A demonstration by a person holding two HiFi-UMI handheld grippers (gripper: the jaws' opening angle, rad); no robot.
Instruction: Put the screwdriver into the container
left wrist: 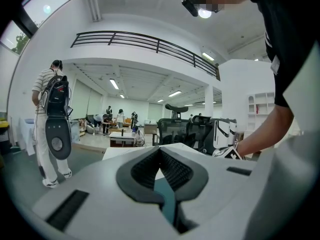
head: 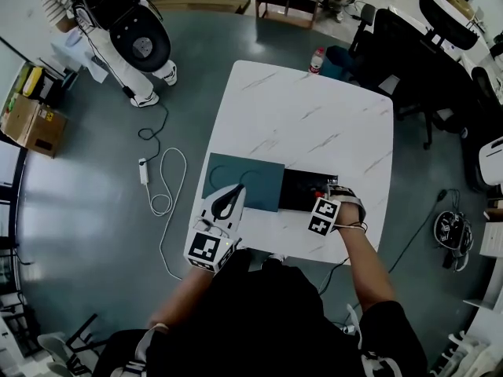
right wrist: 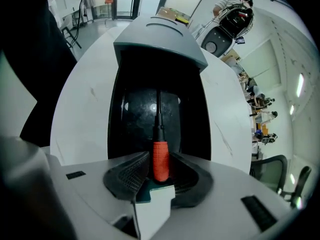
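the right gripper (right wrist: 159, 161) points down over the black container (right wrist: 132, 114) so the red-handled screwdriver (right wrist: 160, 149) lands inside, tip down. its jaws sit loose around the handle. the left gripper (left wrist: 160, 151) waits closed, holding nothing.

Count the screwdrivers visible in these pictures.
1: the orange-handled screwdriver stands between the right gripper's jaws, pointing into the black container. Others could be hidden.

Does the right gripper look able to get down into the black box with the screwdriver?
Probably yes. The right gripper points down right over the open black container, and the screwdriver between its jaws pokes inside. The teal lid lies beside it, not across it.
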